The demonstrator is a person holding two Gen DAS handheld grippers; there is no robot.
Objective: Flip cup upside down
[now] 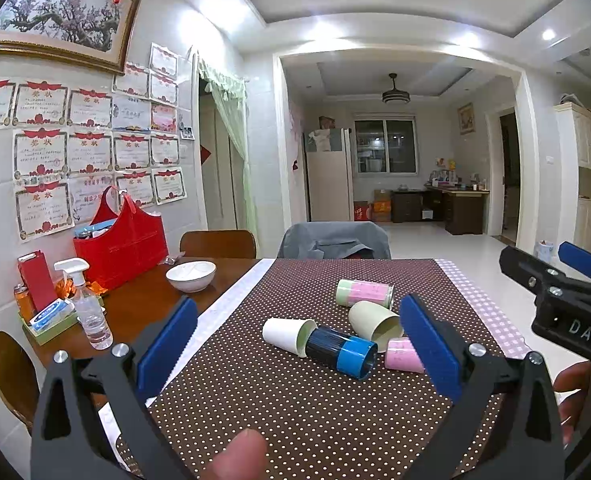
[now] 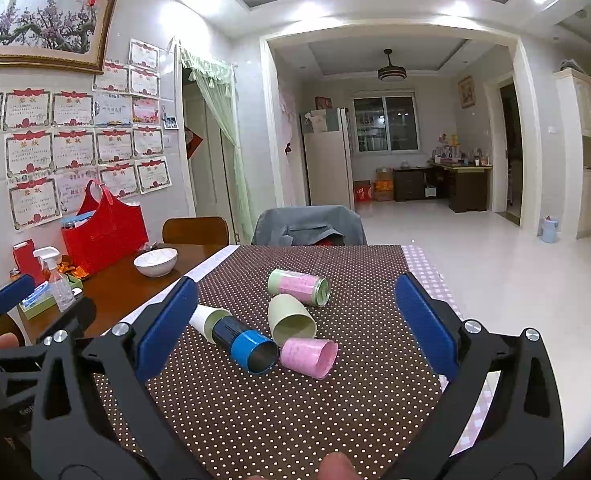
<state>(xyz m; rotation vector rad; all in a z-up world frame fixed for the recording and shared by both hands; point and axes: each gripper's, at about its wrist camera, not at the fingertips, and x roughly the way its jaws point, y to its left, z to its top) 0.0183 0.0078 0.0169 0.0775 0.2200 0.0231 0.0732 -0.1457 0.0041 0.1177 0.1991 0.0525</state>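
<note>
Several cups lie on their sides on the brown dotted mat [image 1: 295, 412] [image 2: 279, 412]: a white cup [image 1: 285, 336] [image 2: 205, 322], a black and blue cup [image 1: 341, 352] [image 2: 245, 344], a pale green cup [image 1: 373, 322] [image 2: 289, 320], a pink cup [image 1: 401, 356] [image 2: 309, 356] and a green and pink cup [image 1: 363, 293] [image 2: 299, 286]. My left gripper [image 1: 299, 350] is open and empty, held short of the cups. My right gripper [image 2: 295, 328] is open and empty, also short of them. The right gripper's body shows at the right edge of the left wrist view, its fingertips hidden.
A white bowl [image 1: 191, 276] [image 2: 155, 262], a spray bottle [image 1: 89, 312] [image 2: 57, 280], a red basket [image 1: 121, 240] [image 2: 105, 228] and a tissue box stand on the wooden table at the left. A chair with a grey jacket [image 1: 333, 240] [image 2: 309, 226] stands at the far edge.
</note>
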